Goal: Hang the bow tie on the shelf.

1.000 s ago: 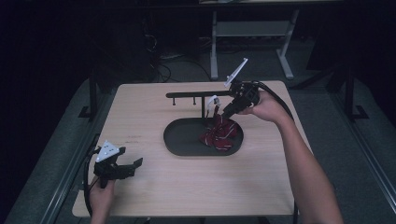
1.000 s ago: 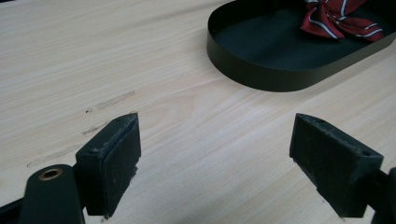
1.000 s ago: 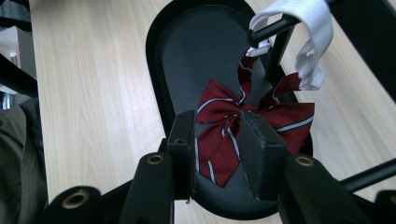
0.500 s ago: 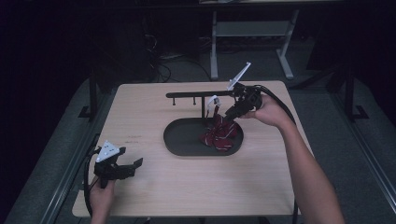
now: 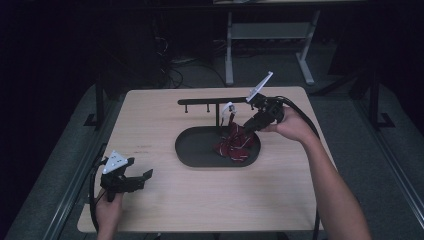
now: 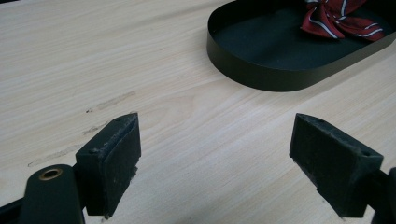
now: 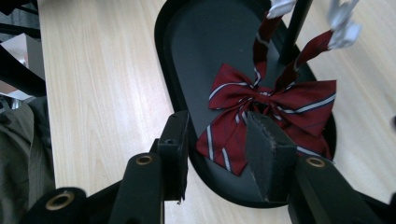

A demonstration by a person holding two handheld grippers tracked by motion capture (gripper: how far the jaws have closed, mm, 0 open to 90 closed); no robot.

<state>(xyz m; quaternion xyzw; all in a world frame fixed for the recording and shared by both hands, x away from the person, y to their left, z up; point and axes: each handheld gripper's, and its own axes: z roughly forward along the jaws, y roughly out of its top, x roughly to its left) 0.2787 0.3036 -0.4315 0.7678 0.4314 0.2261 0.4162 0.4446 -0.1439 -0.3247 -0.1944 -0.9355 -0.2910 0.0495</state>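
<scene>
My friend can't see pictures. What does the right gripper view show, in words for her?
A dark red bow tie with thin white stripes lies in a black oval metal tray on a pale wooden table. The right gripper hangs above it with its two black jaws apart and nothing between them. Two red straps with white ends rise from the bow beside a black post.

1. A tray [image 5: 200, 150] is set near the middle of the desk [image 5: 165, 115].
2. A bow tie [image 5: 234, 145] is laid in the tray's right end.
3. A rack [image 5: 210, 102] is stood behind the tray, toward the far edge.
</scene>
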